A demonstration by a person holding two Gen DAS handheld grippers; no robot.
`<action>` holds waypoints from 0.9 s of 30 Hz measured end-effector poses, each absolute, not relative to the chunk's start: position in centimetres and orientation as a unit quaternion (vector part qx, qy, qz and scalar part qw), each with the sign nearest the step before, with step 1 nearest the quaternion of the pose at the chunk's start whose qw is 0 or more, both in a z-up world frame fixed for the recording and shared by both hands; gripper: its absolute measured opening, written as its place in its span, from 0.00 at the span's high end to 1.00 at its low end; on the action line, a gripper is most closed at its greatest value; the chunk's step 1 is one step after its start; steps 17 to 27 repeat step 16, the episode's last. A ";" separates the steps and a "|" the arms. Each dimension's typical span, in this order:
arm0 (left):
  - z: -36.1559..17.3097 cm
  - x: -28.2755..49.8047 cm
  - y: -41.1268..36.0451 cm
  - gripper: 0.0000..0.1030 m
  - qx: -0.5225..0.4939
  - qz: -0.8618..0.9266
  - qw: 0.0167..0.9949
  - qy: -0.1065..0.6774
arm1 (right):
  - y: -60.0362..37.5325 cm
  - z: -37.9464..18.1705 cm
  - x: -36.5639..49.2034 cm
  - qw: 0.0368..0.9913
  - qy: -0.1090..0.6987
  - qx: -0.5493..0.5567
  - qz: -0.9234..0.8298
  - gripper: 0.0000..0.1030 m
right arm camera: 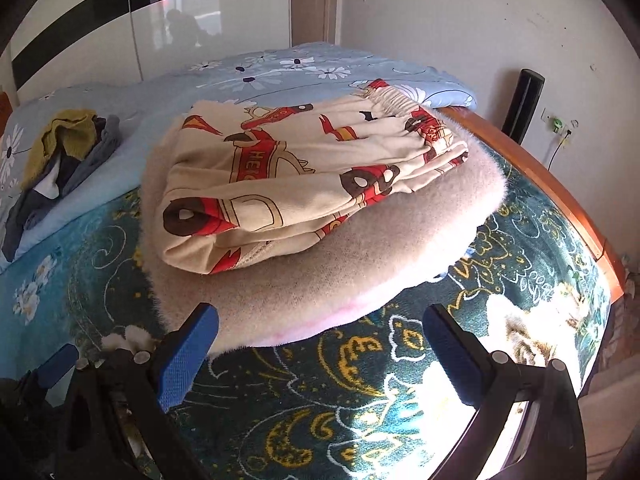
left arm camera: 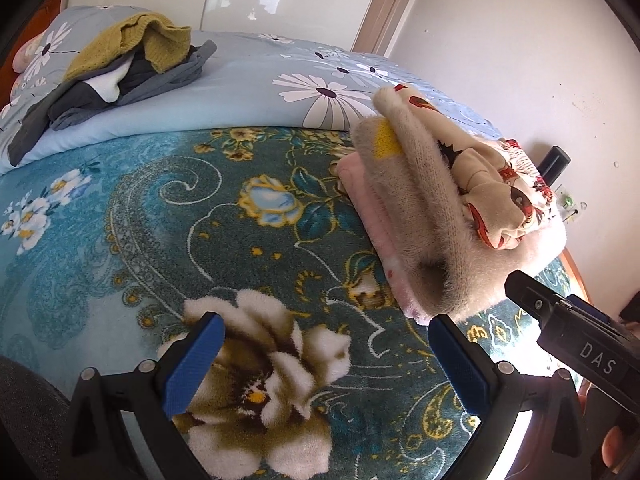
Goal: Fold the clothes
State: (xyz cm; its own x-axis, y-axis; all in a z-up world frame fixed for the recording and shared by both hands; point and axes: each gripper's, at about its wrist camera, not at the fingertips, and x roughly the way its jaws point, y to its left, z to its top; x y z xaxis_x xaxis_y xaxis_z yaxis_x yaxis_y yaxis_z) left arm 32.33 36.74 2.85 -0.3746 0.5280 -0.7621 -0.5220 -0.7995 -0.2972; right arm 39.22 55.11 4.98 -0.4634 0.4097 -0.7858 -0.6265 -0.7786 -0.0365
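Observation:
A stack of folded clothes lies on the teal floral blanket (left arm camera: 168, 240). On top are cream trousers with red fire-truck print (right arm camera: 304, 176), on a fuzzy beige garment (right arm camera: 320, 280), over a pink one (left arm camera: 384, 240). In the left wrist view the stack (left arm camera: 440, 208) is at the right. A heap of unfolded clothes (left arm camera: 120, 64), mustard knit on top, lies on the far light-blue quilt; it also shows in the right wrist view (right arm camera: 60, 160). My left gripper (left arm camera: 324, 356) is open and empty above the blanket. My right gripper (right arm camera: 320, 344) is open and empty, just in front of the stack.
The light-blue flowered quilt (left arm camera: 256, 80) is bunched along the far side of the bed. The bed's wooden edge (right arm camera: 560, 192) runs at the right, with a white wall and a socket (right arm camera: 556, 124) behind. A glossy wardrobe (right arm camera: 160, 32) stands at the back.

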 end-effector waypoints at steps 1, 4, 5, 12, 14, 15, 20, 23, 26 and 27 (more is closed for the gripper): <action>2.9 32.3 36.7 0.00 -0.461 0.829 0.318 -0.005 | 55.0 5.0 39.3 0.308 0.129 -0.418 0.845 0.01; 3.0 32.2 36.3 0.00 -0.462 0.829 0.316 -0.014 | 54.9 5.1 39.4 0.310 0.131 -0.418 0.844 0.01; 3.0 32.2 36.2 0.00 -0.463 0.828 0.315 -0.016 | 54.9 5.1 39.4 0.309 0.133 -0.418 0.844 0.01; 3.0 32.2 36.0 0.00 -0.464 0.829 0.311 -0.021 | 54.6 5.2 39.2 0.311 0.128 -0.422 0.842 0.01; 3.0 32.2 35.9 0.00 -0.463 0.830 0.310 -0.023 | 54.4 5.2 39.2 0.310 0.126 -0.423 0.842 0.01; 3.1 32.2 35.8 0.00 -0.462 0.830 0.310 -0.025 | 54.3 5.2 39.2 0.311 0.126 -0.423 0.842 0.01; 3.2 32.2 35.7 0.00 -0.462 0.830 0.311 -0.027 | 54.3 5.2 39.3 0.312 0.128 -0.422 0.841 0.01; 3.2 32.2 35.7 0.00 -0.462 0.830 0.311 -0.027 | 54.3 5.2 39.3 0.312 0.128 -0.422 0.841 0.01; 3.2 32.2 35.7 0.00 -0.462 0.830 0.311 -0.027 | 54.3 5.2 39.3 0.312 0.128 -0.422 0.841 0.01; 3.2 32.2 35.7 0.00 -0.462 0.830 0.311 -0.027 | 54.3 5.2 39.3 0.312 0.128 -0.422 0.841 0.01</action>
